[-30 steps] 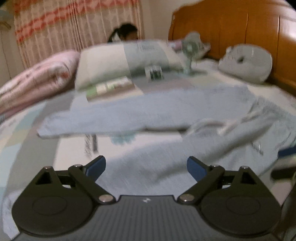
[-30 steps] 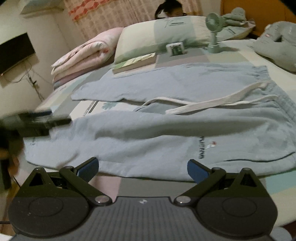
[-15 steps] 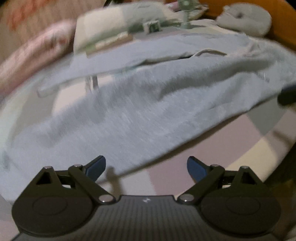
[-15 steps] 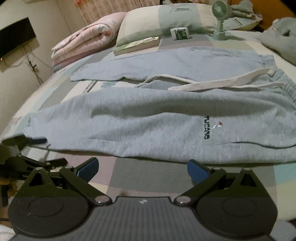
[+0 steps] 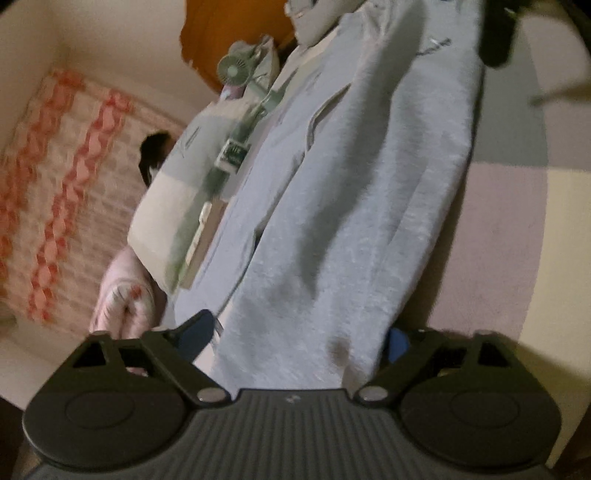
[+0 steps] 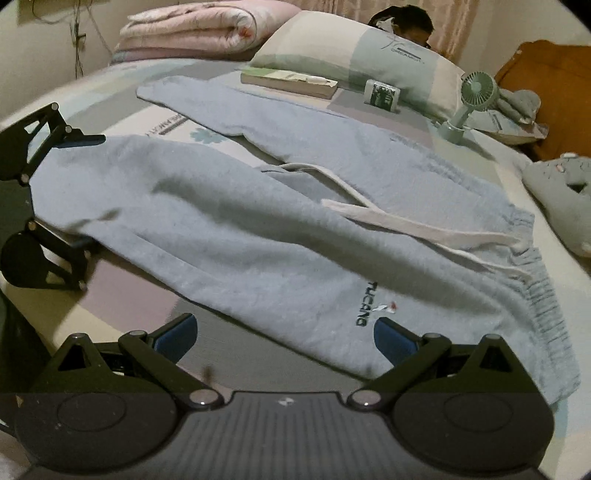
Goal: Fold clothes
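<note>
The left claw [image 5: 299,334] is now rolled on its side and set at the cuff of the near leg of the grey trousers [image 6: 295,236], where half a second ago it was hovering level above the cloth. Its jaws are spread wide with the cuff lying between them, not yet pinched. The right claw [image 6: 284,334] is held wide too, just short of the waistband at 5 o'clock, empty. A first fold is judged about to begin. On the bed [image 6: 122,295] are counted one pair of trousers, one book [image 6: 288,79], one small fan [image 6: 472,99], one pillow [image 6: 351,48], one rolled quilt [image 6: 192,26]
</note>
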`<state>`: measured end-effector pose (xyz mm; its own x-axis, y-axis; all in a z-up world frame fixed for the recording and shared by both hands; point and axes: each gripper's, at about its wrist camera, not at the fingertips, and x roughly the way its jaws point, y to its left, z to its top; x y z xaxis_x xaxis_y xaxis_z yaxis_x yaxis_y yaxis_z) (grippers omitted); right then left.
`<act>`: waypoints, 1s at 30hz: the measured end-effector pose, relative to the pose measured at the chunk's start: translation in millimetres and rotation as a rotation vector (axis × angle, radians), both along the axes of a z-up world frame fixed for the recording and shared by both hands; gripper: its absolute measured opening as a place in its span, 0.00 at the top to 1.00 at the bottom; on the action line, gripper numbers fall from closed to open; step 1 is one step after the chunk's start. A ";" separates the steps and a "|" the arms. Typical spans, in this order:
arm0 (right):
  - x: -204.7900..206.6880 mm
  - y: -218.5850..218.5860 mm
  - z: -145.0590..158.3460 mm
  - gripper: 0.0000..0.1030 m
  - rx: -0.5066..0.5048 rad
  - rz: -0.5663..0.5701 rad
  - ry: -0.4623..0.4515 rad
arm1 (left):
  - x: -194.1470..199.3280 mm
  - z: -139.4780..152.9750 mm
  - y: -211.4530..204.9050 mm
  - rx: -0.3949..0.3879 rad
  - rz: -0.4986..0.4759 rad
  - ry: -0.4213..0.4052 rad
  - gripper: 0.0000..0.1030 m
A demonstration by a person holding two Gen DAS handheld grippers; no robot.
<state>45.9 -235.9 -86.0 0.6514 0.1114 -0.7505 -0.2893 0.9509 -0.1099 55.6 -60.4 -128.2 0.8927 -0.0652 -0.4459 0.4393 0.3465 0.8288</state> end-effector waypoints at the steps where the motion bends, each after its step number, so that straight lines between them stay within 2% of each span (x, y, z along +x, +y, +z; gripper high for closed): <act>1: 0.4 0.9 -0.5 0.00 -0.013 0.009 -0.001 | 0.4 -1.5 2.8 0.007 -0.003 0.004 0.24; 3: 0.9 4.8 -3.3 0.00 -0.079 0.028 -0.011 | 3.7 -4.0 9.9 0.017 0.013 -0.004 0.24; 9: -9.4 40.2 -32.3 0.00 -0.583 0.189 -0.132 | 8.0 -2.7 12.2 -0.006 0.040 0.014 0.28; 12: -17.8 60.9 -48.3 0.00 -0.719 0.303 -0.196 | 10.2 -2.0 10.0 -0.022 0.044 0.009 0.28; 14: -19.0 75.3 -48.9 0.00 -0.742 0.355 -0.225 | 13.0 -0.2 9.5 -0.043 0.051 0.013 0.29; 19: -12.6 116.4 -47.2 0.00 -0.669 0.473 -0.277 | 15.9 4.0 10.8 -0.072 0.065 0.019 0.28; 23: -7.9 134.0 -53.3 0.00 -0.728 0.519 -0.353 | 16.7 6.1 17.0 -0.092 0.075 0.035 0.27; 27: -2.4 120.7 -57.6 0.00 -0.772 0.519 -0.381 | 18.0 5.1 24.1 -0.086 0.080 0.039 0.27; 30: 3.8 91.0 -58.1 0.00 -0.825 0.465 -0.347 | 18.6 2.4 32.9 -0.058 0.075 0.030 0.27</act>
